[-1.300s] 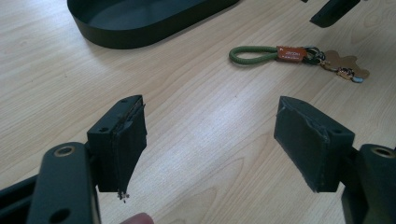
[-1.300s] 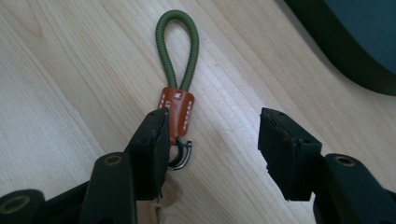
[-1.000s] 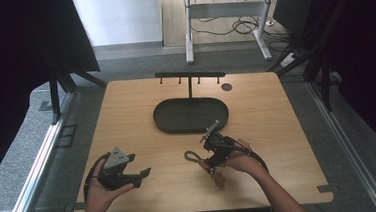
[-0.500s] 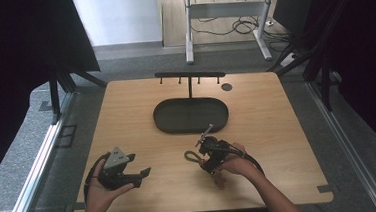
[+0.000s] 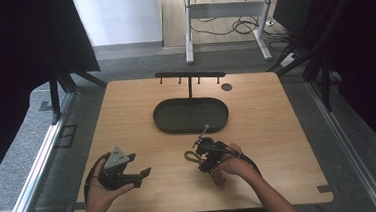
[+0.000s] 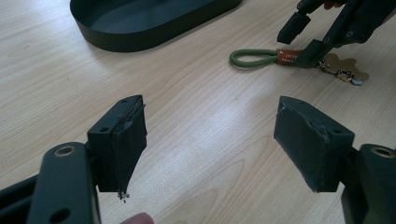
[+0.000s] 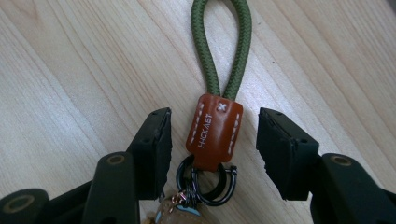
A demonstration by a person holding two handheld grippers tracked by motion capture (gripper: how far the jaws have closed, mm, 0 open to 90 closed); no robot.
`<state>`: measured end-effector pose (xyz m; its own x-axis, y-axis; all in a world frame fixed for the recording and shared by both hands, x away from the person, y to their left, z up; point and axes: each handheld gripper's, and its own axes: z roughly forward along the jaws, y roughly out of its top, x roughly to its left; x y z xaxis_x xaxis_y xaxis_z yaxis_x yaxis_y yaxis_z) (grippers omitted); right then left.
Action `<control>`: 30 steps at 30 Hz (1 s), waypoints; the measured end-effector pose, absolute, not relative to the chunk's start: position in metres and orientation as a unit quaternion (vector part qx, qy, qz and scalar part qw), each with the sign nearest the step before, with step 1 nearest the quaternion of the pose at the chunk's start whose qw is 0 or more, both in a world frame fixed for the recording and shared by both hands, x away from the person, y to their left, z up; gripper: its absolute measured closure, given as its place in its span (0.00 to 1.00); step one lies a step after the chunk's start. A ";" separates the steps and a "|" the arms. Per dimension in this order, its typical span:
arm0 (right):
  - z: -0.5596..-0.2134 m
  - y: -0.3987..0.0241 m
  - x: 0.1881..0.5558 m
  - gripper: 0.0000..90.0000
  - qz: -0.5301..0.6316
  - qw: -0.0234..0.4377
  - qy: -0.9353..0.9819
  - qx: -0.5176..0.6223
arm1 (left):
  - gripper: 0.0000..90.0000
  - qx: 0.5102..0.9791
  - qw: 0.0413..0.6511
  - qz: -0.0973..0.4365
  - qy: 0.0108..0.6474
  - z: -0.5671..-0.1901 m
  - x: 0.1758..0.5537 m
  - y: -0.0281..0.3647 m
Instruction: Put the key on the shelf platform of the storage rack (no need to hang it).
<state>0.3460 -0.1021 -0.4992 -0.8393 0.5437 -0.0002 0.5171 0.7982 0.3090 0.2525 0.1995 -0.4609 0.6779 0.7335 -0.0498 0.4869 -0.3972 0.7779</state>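
Note:
A keychain lies flat on the wooden table: a green rope loop (image 7: 222, 46), a brown leather tag (image 7: 215, 128), a dark ring and a small charm below it. My right gripper (image 7: 217, 140) is open, one jaw on each side of the leather tag, neither touching it. In the high view the right gripper (image 5: 205, 154) is at the table's front centre over the keychain (image 5: 191, 156). My left gripper (image 5: 136, 170) rests open at the front left with nothing between its jaws. The left gripper view shows its jaws (image 6: 210, 121) apart and the keychain (image 6: 252, 57) farther off.
A black oval tray (image 5: 158, 119) sits at the table's centre, just beyond the keychain. Behind it stands a black rack with several pegs (image 5: 190, 76). A small dark round spot (image 5: 227, 87) is at the back right. Bare wood lies between the two grippers.
The right gripper has edged slightly toward the near side and settled lower over the keychain. The left gripper has stayed in place.

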 end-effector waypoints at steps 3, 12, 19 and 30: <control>-0.501 -0.100 0.346 0.52 0.148 0.042 0.948 0.278 | 0.29 0.821 0.404 0.152 0.372 -0.461 0.252 0.200; -0.504 -0.099 0.349 0.54 0.140 0.045 0.948 0.282 | 0.29 0.822 0.404 0.152 0.371 -0.461 0.253 0.200; -0.506 -0.096 0.349 0.57 0.135 0.048 0.948 0.284 | 0.29 0.822 0.404 0.153 0.371 -0.461 0.253 0.200; -0.504 -0.098 0.350 0.66 0.131 0.041 0.945 0.297 | 0.29 0.823 0.403 0.152 0.370 -0.461 0.253 0.199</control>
<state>0.3503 -0.0979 -0.5045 -0.8198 0.5727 0.0002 0.5513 0.7891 0.2711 0.2527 0.1995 -0.4610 0.6799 0.7318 -0.0473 0.4860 -0.4013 0.7764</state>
